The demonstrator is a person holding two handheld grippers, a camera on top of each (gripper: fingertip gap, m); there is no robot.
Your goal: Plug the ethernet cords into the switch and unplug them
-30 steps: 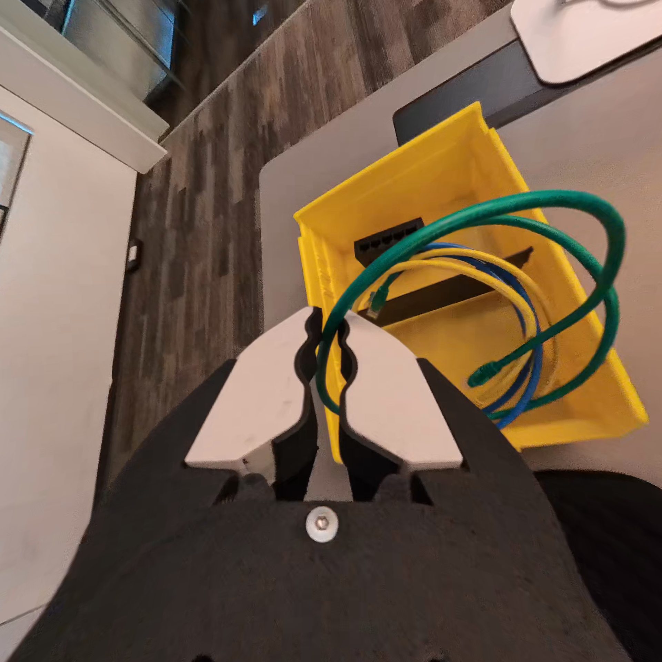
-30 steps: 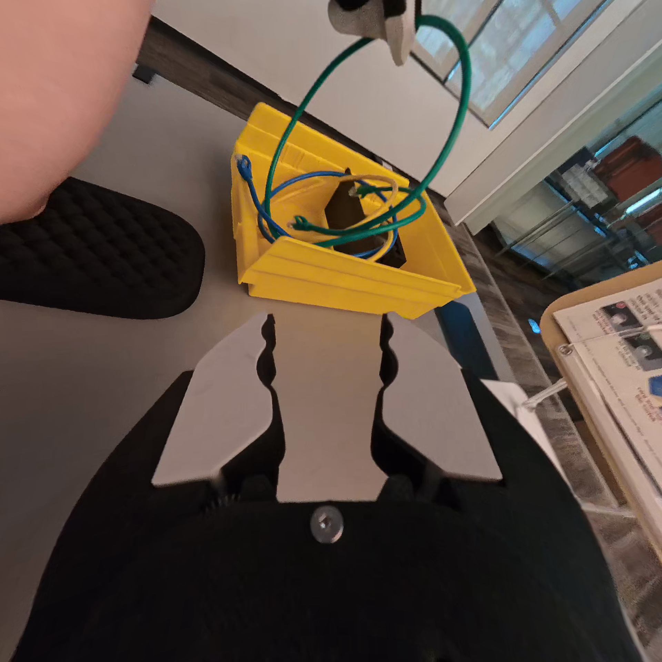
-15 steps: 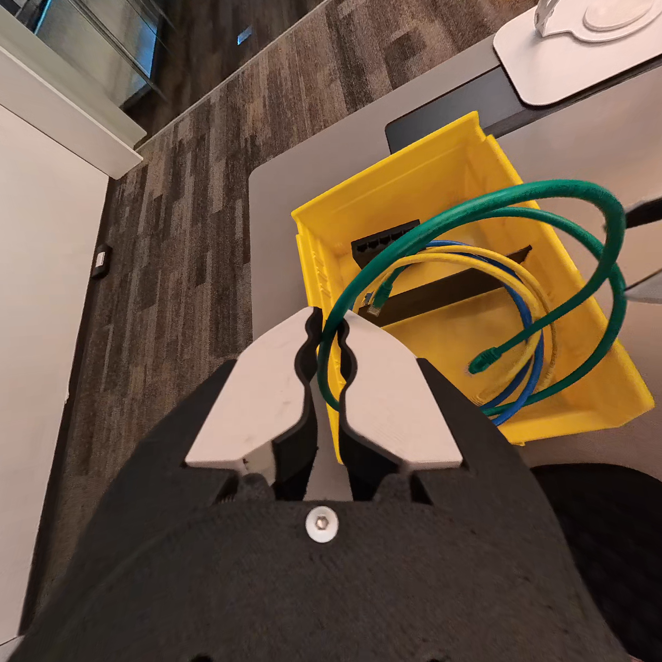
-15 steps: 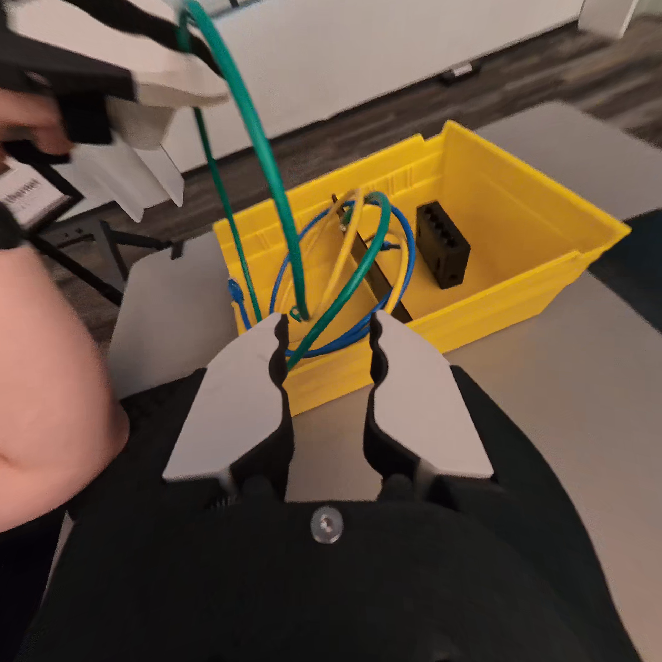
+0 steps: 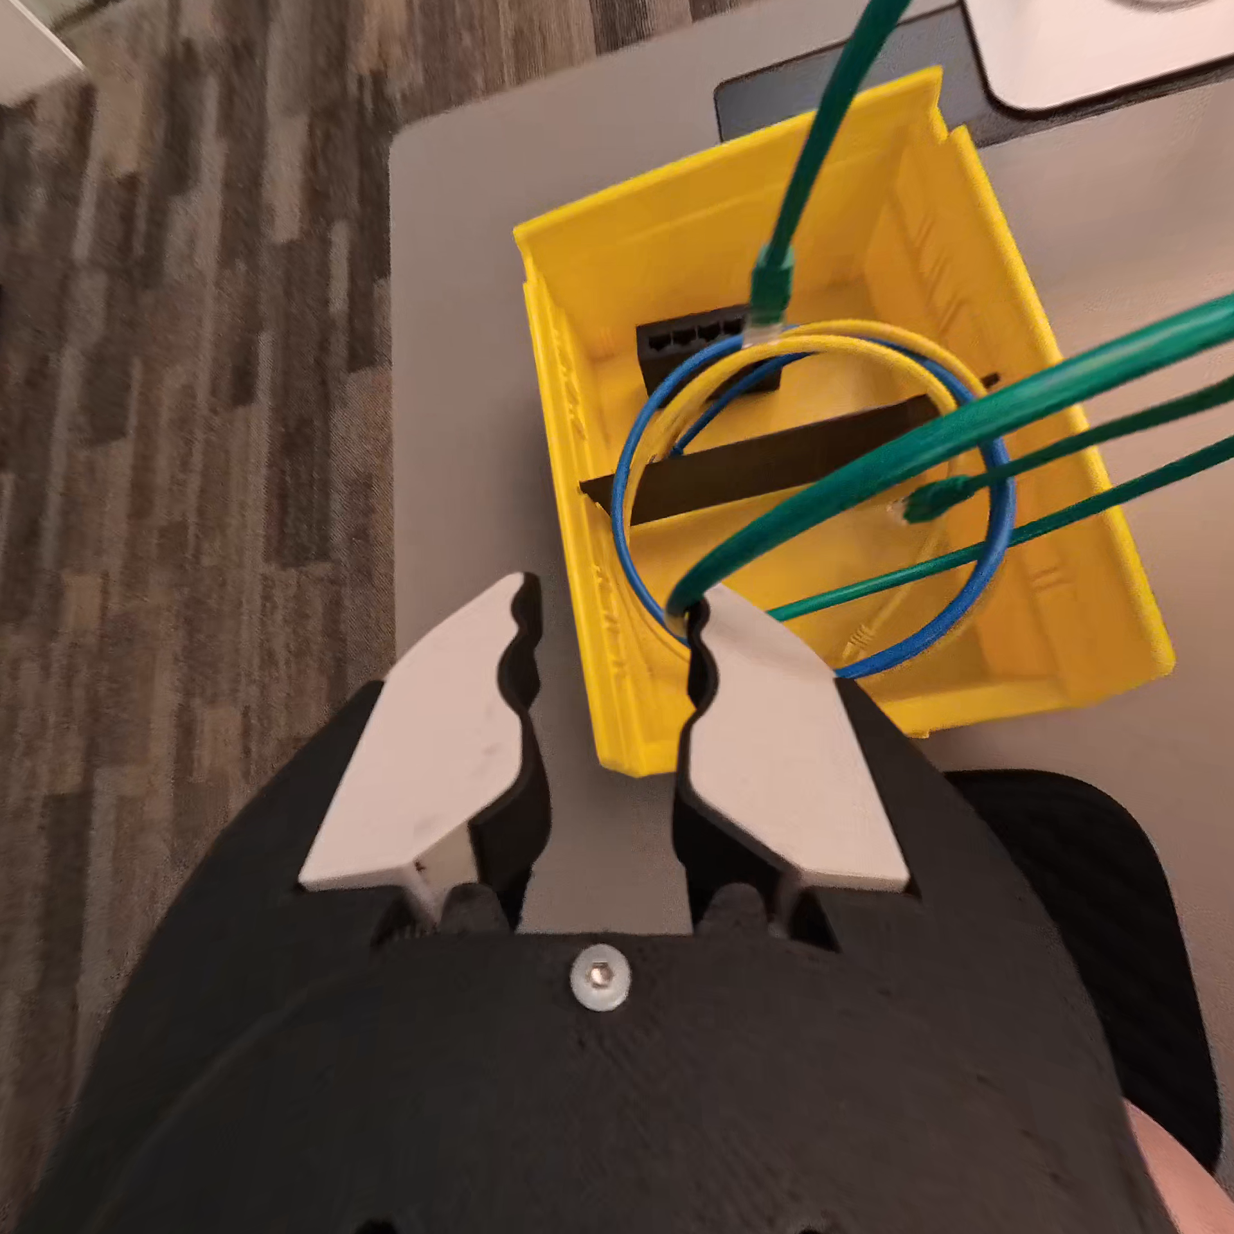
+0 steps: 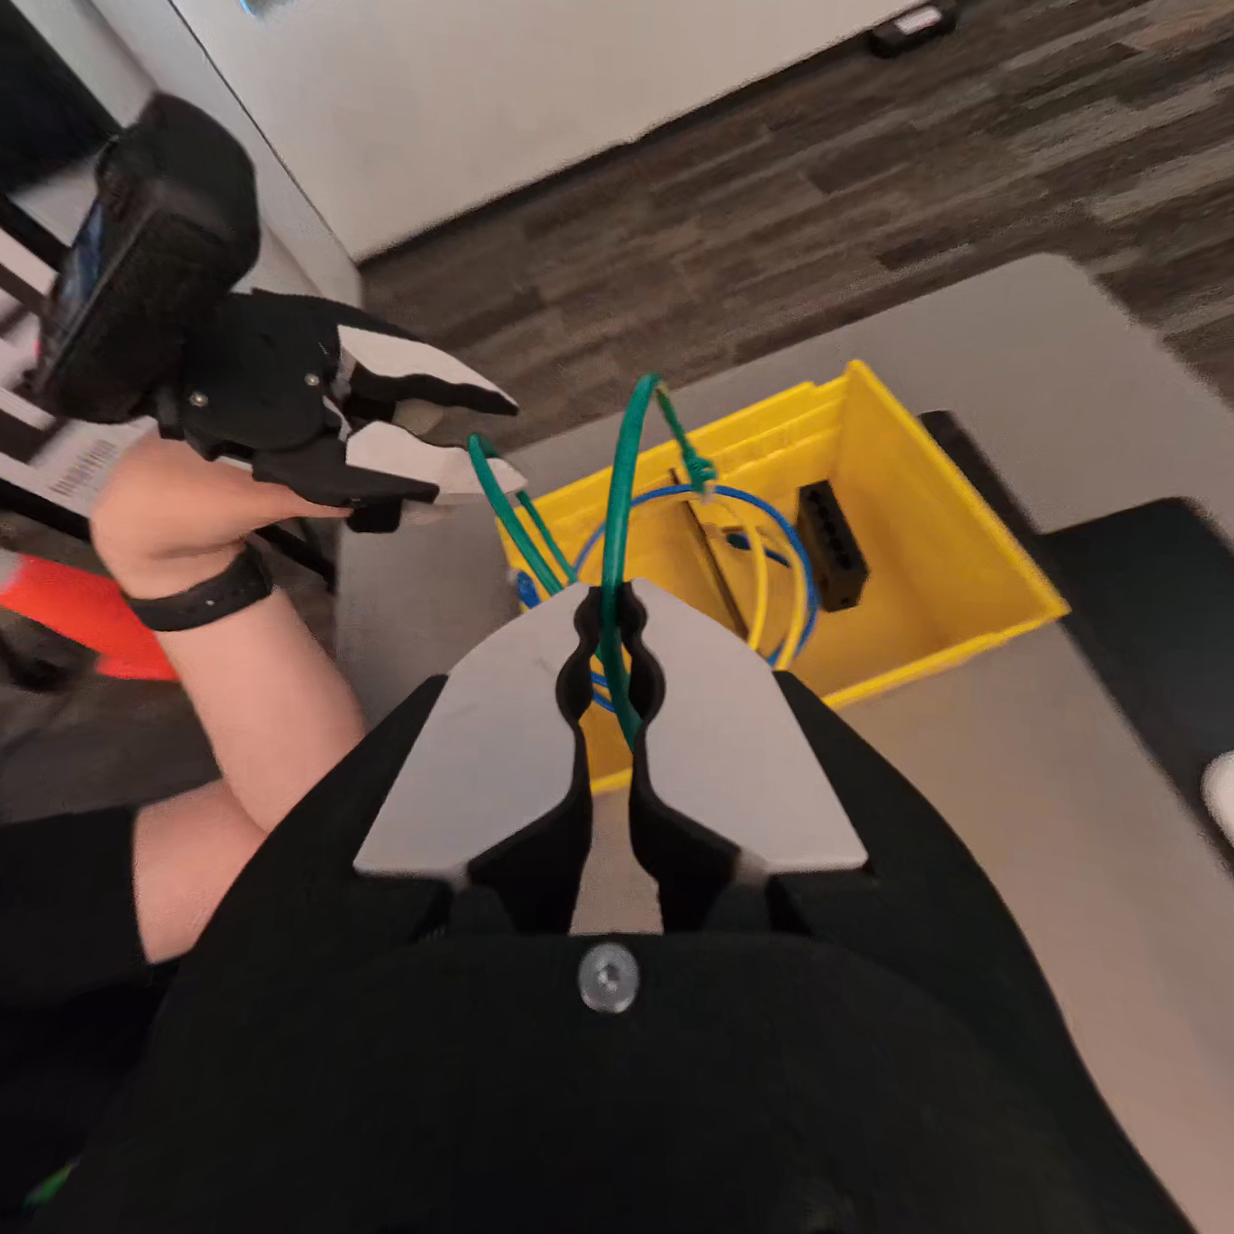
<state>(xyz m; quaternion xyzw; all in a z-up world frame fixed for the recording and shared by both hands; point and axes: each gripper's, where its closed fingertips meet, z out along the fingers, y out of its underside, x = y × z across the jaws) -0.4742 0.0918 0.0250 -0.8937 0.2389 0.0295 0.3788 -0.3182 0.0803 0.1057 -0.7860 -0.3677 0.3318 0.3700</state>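
Pinching the green cord (image 6: 618, 534) between its pale fingers, the right claw (image 6: 609, 601) is clenched on it just above the near wall of the yellow bin (image 6: 948, 587). From the grip the cord arches up and over, and its plug end (image 6: 698, 471) hangs over the bin's middle, near the black divider (image 6: 711, 567). Another stretch of the same cord runs from the right claw across to the left claw (image 6: 491, 444), which a person's hand (image 6: 180, 514) holds out to the side of the bin.

In the left wrist view, the left claw (image 5: 611, 611) stands released, with a wide gap between its fingers. The green cord (image 5: 868, 467) rests against the tip of its right-hand finger (image 5: 768, 701) but is not gripped. Beyond it, one green plug (image 5: 771, 287) hangs down just over the black switch (image 5: 694, 340), while the other plug (image 5: 935, 497) hangs above the bin's nearer compartment.

A blue cord (image 5: 624, 481) and a yellow cord (image 5: 835, 340) lie coiled in loops in the bin, draped over the divider (image 5: 768, 474). The switch (image 6: 831, 547) sits in the compartment beyond the divider, its row of ports facing up and empty. The bin (image 5: 601, 641) rests on the grey counter (image 5: 461, 334), near its corner, with dark patterned floor (image 5: 187, 334) past the edge.
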